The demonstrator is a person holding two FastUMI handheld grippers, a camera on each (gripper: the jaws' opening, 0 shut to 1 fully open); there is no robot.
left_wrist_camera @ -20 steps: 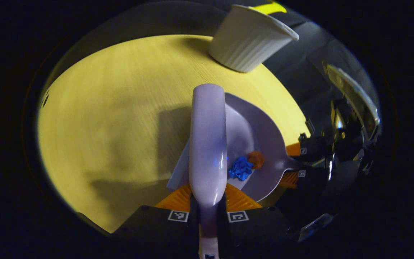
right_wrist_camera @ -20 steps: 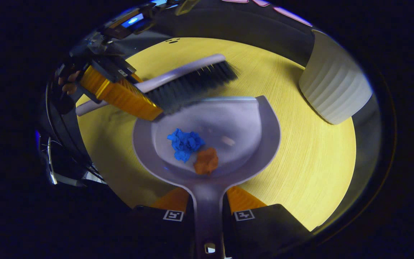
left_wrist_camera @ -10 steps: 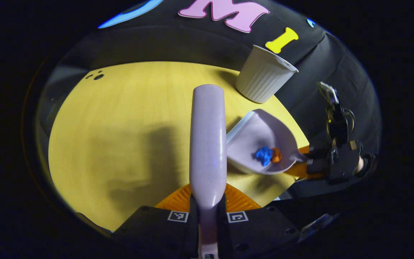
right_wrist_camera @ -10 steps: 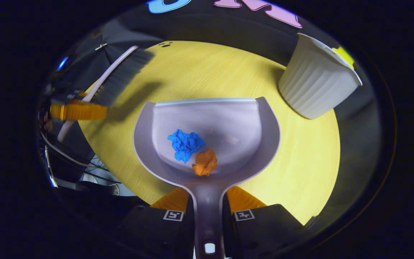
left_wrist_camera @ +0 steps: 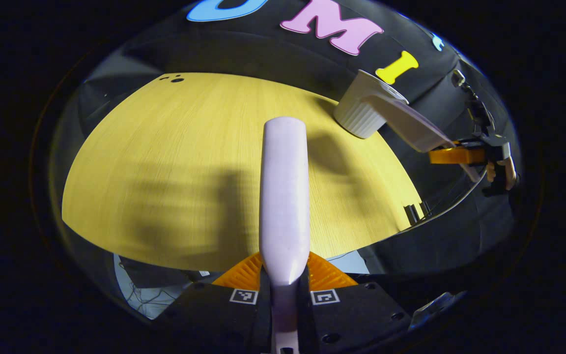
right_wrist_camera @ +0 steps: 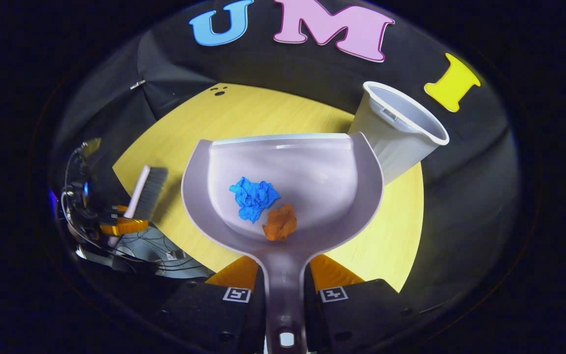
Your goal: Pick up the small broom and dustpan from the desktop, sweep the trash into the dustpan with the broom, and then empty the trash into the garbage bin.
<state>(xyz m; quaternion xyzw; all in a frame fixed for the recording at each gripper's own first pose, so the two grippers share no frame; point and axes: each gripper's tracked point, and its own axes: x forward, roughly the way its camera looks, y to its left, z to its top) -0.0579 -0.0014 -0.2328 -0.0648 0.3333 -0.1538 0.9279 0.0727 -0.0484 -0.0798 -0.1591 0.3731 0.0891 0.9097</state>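
My left gripper (left_wrist_camera: 284, 275) is shut on the pale broom (left_wrist_camera: 284, 191), whose back runs straight ahead over the yellow table (left_wrist_camera: 175, 167). Held by my right gripper (right_wrist_camera: 284, 280), which is shut on its handle, the pale dustpan (right_wrist_camera: 312, 172) hangs level in the air. A crumpled blue scrap (right_wrist_camera: 253, 197) and an orange scrap (right_wrist_camera: 281, 222) lie in its bowl. The white ribbed bin (right_wrist_camera: 401, 132) stands just past the pan's front right corner. In the left gripper view the dustpan (left_wrist_camera: 408, 125) hovers beside the bin (left_wrist_camera: 359, 110), with the right gripper (left_wrist_camera: 460, 156) and a hand (left_wrist_camera: 501, 172) behind it.
The round table's front edge (left_wrist_camera: 214, 263) lies close to my left gripper, with cables and floor below it. In the right gripper view the broom (right_wrist_camera: 148, 189) and left gripper (right_wrist_camera: 121, 226) sit far off at the left, past the table's edge.
The dustpan rose off the table and moved toward the bin with both scraps still in it. The broom pulled back and away from the pan, toward the table's near edge.
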